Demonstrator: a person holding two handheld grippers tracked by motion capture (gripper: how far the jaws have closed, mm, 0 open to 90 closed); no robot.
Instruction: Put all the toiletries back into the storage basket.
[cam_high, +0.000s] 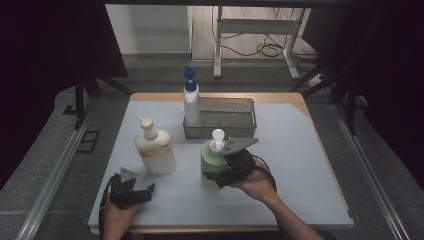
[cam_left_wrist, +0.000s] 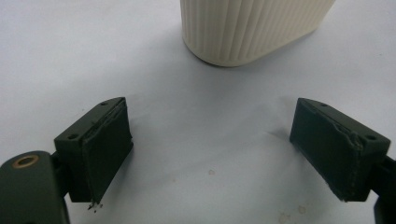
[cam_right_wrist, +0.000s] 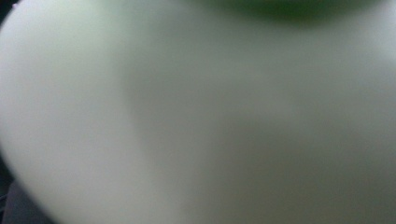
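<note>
So the right gripper (cam_high: 220, 176) was clamped around the green pump bottle (cam_high: 212, 161) just below the middle of the high view, jaws wide because the bottle's fat, and in the right gripper view the pale green side of it (cam_right_wrist: 196, 121) was pressed so close that it was all blur. The bottle looked upright to me, long axis running straight up and down, white pump head (cam_high: 218, 136) on top with the nozzle facing roughly toward the upper part of the frame, though that bit's too small to swear by. It sat right in front of the metal basket (cam_high: 247, 131), which already had the blue-capped bottle (cam_high: 190, 100) standing at its left end. My guess is the job was loading bottles into that basket: one in, the green one grabbed and about to go, and the cream bottle (cam_high: 156, 150) left of center not touched yet. I couldn't tell if the green one had cleared the table mat (cam_high: 300, 165). The left gripper (cam_high: 134, 192) sat at the lower left with its jaws spread and nothing between them, and the left gripper view had the cream bottle's ribbed base (cam_left_wrist: 247, 28) near the top edge, well apart from the pads (cam_left_wrist: 105, 149).
</note>
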